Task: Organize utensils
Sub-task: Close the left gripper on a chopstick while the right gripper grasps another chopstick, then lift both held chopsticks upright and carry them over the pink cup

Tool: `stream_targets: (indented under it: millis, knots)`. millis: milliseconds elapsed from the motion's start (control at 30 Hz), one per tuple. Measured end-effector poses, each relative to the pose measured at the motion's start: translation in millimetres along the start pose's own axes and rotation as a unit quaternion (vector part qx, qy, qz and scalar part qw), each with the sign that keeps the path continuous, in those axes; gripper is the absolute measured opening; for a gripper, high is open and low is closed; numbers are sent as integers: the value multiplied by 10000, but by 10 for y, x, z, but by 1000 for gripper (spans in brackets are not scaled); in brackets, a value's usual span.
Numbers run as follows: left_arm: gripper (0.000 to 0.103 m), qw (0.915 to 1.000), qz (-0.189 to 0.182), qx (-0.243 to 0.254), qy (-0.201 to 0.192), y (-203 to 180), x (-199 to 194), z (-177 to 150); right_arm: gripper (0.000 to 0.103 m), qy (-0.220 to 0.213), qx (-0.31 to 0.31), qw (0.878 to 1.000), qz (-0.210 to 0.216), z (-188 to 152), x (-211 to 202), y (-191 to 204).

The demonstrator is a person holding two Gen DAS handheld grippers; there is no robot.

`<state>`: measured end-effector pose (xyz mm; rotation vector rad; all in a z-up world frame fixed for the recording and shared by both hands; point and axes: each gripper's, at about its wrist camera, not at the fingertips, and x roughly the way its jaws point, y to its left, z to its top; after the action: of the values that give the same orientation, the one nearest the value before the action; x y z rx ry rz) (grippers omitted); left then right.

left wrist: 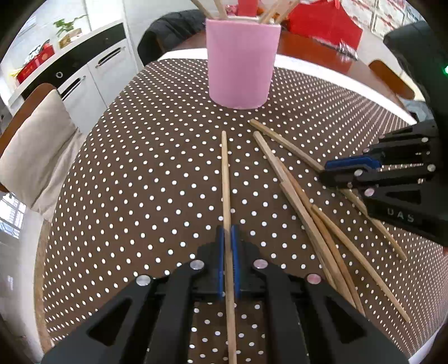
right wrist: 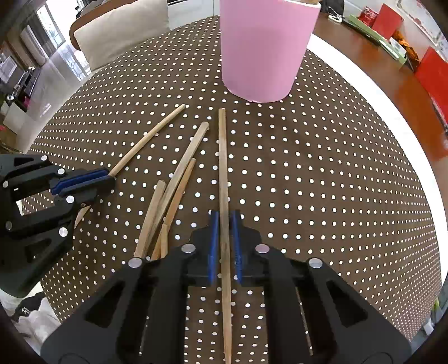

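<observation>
A pink cup (left wrist: pixel 240 64) (right wrist: pixel 266 50) with wooden sticks poking out of it stands at the far side of the dotted tablecloth (left wrist: pixel 140 182). My left gripper (left wrist: pixel 228 232) (right wrist: pixel 110 179) is shut on one wooden chopstick (left wrist: pixel 225 173) (right wrist: pixel 148 137), whose far end points toward the cup. My right gripper (right wrist: pixel 224 218) (left wrist: pixel 326 169) is shut on another chopstick (right wrist: pixel 222 168) (left wrist: pixel 280 140), its blue pads pressing on both sides. Between the two grippers several loose chopsticks (left wrist: pixel 308 224) (right wrist: pixel 168 196) lie crossed on the cloth.
A chair with a beige cushion (left wrist: pixel 33 145) (right wrist: pixel 120 30) stands at the table's left edge. Behind it is a white cabinet (left wrist: pixel 92 64). Red boxes (left wrist: pixel 322 25) (right wrist: pixel 431 72) sit on the bare wooden tabletop (right wrist: pixel 392 84) beyond the cloth.
</observation>
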<state>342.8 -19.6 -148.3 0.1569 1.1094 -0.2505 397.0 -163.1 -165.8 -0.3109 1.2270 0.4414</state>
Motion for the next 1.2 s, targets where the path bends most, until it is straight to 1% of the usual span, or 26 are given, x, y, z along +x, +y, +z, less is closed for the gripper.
stream_targets:
  millis: [67,133,233,267,333,433,500,567,600,700,767,833,867,967,1067,1200]
  knots:
    - [6,9998,69,184,84,-32,12,45,6,-74,52,10000,7,37,-4,-26]
    - [6,9998,38,189,62,-29,19,61,6,-218,57,9997,-28,2,-3,-66]
    - [6,9999,-108,31,-17,17,13,63,6,-455,174,9988,70,-111,-46,-91]
    - [6,9997,-221,-43,-100,35,-1,61,6,-518,203,9984,97,-127,-60,-100]
    - [6,9990,-320,-166,-250,71,-37,40,6,-745,266,9967,157,-200,-136,-128]
    - [6,9959,-411,-318,-736,87,-209,63,6,-1165,375,9923,170,-292,-304,-187]
    - [6,9931,-456,-410,-1003,113,-312,54,6,-1450,435,9882,253,-341,-418,-221]
    - [6,9880,-521,-462,-1381,102,-473,82,6,-1746,495,9830,278,-407,-545,-249]
    - [6,9859,-542,-471,-1510,90,-526,82,6,-1935,536,9791,336,-433,-619,-248]
    - [6,9754,-635,-523,-2043,55,-719,106,6,-2380,603,9687,367,-493,-812,-275]
    - [6,9676,-689,-555,-2364,27,-808,120,6,-2699,698,9593,459,-532,-940,-308]
    - [6,9584,-719,-586,-2698,2,-896,155,6,-2982,725,9507,438,-541,-1063,-280]
    - [6,9547,-738,-616,-2815,-9,-925,163,6,-3181,740,9442,427,-551,-1140,-285]
    - [6,9424,-816,-662,-3174,-9,-1007,241,6,-3579,863,9289,390,-544,-1268,-282]
    - [6,9295,-858,-655,-3526,-32,-1099,303,6,-4051,1052,9071,442,-521,-1385,-341]
    - [6,9124,-830,-667,-3952,-84,-1207,406,6,-4487,1209,8841,498,-479,-1469,-386]
